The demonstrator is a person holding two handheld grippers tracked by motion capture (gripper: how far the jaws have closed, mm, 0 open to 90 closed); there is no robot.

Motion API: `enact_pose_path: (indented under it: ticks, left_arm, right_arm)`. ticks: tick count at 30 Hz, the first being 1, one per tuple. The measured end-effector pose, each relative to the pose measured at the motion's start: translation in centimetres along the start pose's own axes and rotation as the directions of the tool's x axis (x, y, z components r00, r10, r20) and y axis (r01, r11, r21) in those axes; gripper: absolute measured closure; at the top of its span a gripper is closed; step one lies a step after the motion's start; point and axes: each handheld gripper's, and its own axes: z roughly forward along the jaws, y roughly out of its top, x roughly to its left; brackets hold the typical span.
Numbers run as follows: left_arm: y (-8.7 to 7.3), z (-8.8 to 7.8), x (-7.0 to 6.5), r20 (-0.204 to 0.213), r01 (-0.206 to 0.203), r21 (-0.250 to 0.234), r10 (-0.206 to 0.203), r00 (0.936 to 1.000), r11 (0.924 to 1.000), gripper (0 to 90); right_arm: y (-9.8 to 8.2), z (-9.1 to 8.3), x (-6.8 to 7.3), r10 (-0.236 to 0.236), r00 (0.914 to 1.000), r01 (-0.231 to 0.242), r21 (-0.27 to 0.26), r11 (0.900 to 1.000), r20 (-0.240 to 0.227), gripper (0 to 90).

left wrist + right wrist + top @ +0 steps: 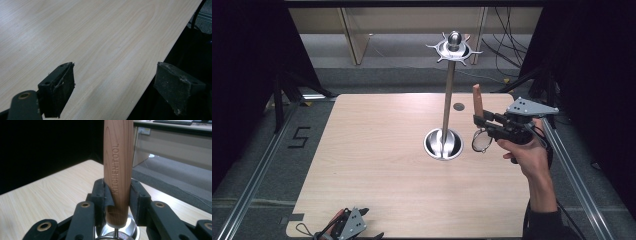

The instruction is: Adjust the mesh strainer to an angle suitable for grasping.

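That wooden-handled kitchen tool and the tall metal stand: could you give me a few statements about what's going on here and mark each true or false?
1. The right gripper is shut on the kitchen tool's wooden handle. True.
2. The tool already hangs from the stand's top ring. False: it is held beside the metal stand, apart from it.
3. The left gripper holds a spoon. False: its jaws stand open with nothing between them, over the table edge.
4. The handle points upward. True.
5. The handle reads "KITCHEN TOOL". True.
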Motion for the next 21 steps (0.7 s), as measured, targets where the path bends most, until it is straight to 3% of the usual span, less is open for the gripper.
enact_pose_path:
  ticks: [2,5,6,8,10,14,16,18,21]
  left_arm:
    - [0.0,0.0,0.0,0.005,0.001,-0.001,-0.001,1.0000,1.0000,15.7]
    - [0.0,0.0,0.0,0.001,-0.001,0.002,0.001,1.0000,1.0000,15.6]
    - [0.0,0.0,-0.1,0.005,0.008,-0.003,-0.008,1.0000,1.0000,15.6]
    - [0.0,0.0,0.2,-0.002,-0.025,0.009,0.025,0.9997,0.9996,15.6]
    - [0.0,0.0,0.0,0.002,0.000,0.001,0.000,1.0000,1.0000,15.7]
    - [0.0,0.0,0.1,-0.003,-0.015,0.016,0.015,0.9999,0.9998,15.6]
    - [0.0,0.0,0.0,0.002,0.001,-0.001,-0.001,1.0000,1.0000,15.7]
    - [0.0,0.0,0.1,0.001,-0.018,0.012,0.018,0.9998,0.9998,15.6]
    - [0.0,0.0,0.0,0.006,-0.007,0.002,0.007,1.0000,1.0000,15.6]
  right_arm:
    - [0.2,0.0,-0.2,-0.024,0.9997,0.024,-0.018,1.000,-0.006,69.2]
    - [0.9,-0.3,0.0,-0.001,1.0000,0.000,-0.044,0.999,-0.010,69.2]
    - [1.1,-0.3,-0.1,-0.024,0.9996,0.024,-0.054,0.998,-0.011,69.2]
    - [1.2,-0.3,0.1,-0.002,0.9999,0.001,-0.050,0.999,-0.012,69.2]
    - [1.4,-0.2,0.1,-0.021,0.9998,0.020,-0.066,0.998,-0.007,69.2]
    - [2.0,-0.2,0.4,-0.020,0.9997,0.020,-0.065,0.998,-0.010,69.2]
    - [2.5,-0.2,0.5,-0.019,0.9997,0.017,-0.073,0.997,-0.017,69.2]
    - [3.0,-0.2,0.5,-0.035,0.9993,0.034,-0.084,0.996,-0.010,69.2]
    - [3.7,-0.2,0.7,-0.037,0.9992,0.036,-0.088,0.995,-0.015,69.2]
